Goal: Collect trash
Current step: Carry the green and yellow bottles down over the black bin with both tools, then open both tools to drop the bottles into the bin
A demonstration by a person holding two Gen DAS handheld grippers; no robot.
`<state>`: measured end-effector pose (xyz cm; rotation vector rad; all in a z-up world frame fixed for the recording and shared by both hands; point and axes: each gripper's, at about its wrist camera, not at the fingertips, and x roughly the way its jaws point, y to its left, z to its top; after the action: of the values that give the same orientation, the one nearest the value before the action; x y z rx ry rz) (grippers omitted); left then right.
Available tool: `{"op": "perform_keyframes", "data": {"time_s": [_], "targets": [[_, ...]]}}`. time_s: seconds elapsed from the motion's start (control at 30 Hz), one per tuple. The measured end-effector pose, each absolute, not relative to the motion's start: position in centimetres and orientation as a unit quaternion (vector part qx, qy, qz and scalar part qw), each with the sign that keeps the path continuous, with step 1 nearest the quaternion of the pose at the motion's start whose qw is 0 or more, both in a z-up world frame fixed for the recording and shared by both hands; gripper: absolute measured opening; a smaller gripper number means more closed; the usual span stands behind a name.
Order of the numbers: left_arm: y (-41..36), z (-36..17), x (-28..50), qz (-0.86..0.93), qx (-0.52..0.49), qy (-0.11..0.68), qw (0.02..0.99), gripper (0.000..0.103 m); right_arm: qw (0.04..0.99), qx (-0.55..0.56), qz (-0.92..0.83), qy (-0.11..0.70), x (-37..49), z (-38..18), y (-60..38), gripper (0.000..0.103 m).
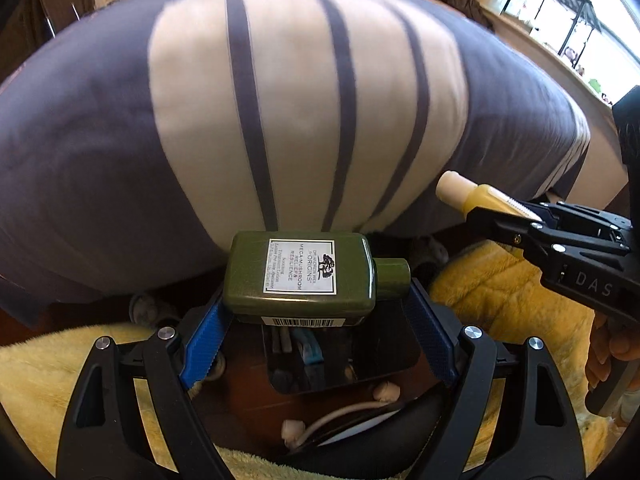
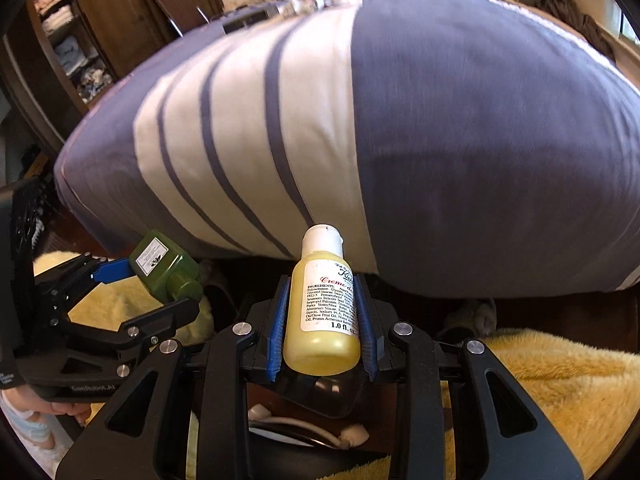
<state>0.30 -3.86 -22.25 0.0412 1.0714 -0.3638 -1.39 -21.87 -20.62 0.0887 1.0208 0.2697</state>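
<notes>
left claw [image 1: 316,316] — clamped on green Origins bottle [image 1: 304,276] | right claw [image 2: 324,328] — clamped on yellow Kiehl's bottle [image 2: 320,312]

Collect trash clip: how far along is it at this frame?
Done: both pickups. The left gripper is shut on the green bottle; the right gripper is shut on the yellow lotion bottle. In hand: both are held in front of the striped bed. Left: dropping them; no bin is visible.
</notes>
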Motion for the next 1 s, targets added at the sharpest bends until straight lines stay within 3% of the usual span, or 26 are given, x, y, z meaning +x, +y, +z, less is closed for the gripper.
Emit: {"op": "perform_keyframes", "data": {"time_s": [0.57,1.0], "targets": [[-5.1,-30.3,1.2,-0.176,0.032,0.601,0.779,0.080,0.804,0.048,0.130,0.578,0.3,-27.8,-21.1,0.032],[-5.2,-32.5,2.7,-0.179,0.019,0.634,0.752,0.080,0.787,0.056,0.135,0.600,2.4,-29.3,-19.8,0.034]]}}
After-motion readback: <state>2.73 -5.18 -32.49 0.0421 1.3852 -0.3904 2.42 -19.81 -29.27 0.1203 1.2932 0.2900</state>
